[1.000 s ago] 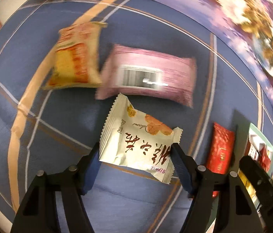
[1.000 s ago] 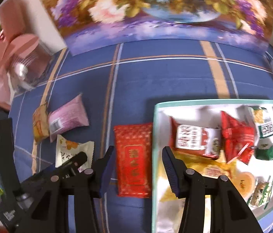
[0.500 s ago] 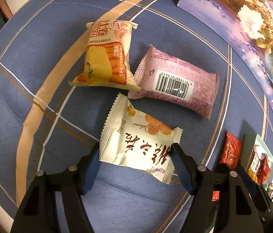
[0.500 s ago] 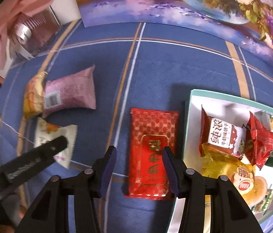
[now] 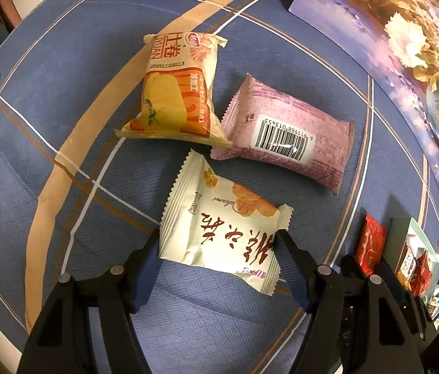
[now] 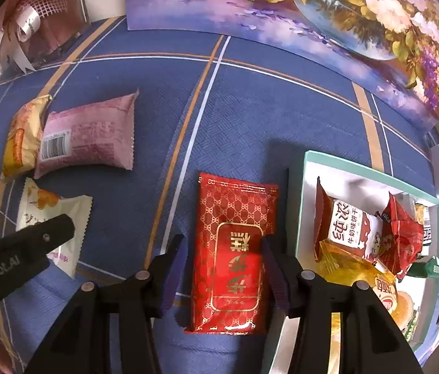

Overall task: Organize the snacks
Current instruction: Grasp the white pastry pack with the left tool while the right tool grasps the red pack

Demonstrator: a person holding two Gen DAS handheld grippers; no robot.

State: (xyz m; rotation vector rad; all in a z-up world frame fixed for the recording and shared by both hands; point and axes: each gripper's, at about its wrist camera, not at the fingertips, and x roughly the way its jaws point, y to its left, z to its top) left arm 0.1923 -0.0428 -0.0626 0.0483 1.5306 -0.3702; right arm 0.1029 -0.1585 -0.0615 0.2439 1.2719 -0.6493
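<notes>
While the left gripper (image 5: 219,251) clamps a cream foil biscuit packet (image 5: 219,227), the right gripper (image 6: 224,257), jaws just widening, straddles a flat red foil packet (image 6: 233,255) beside the mint-rimmed snack tray (image 6: 359,173).

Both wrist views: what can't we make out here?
- Right view: the white tray runs off the right edge; its far packets are too small to read.
- Right view: cream wrapper partly behind the left gripper.
- Left view: red foil packet partly behind that gripper's finger.
</notes>
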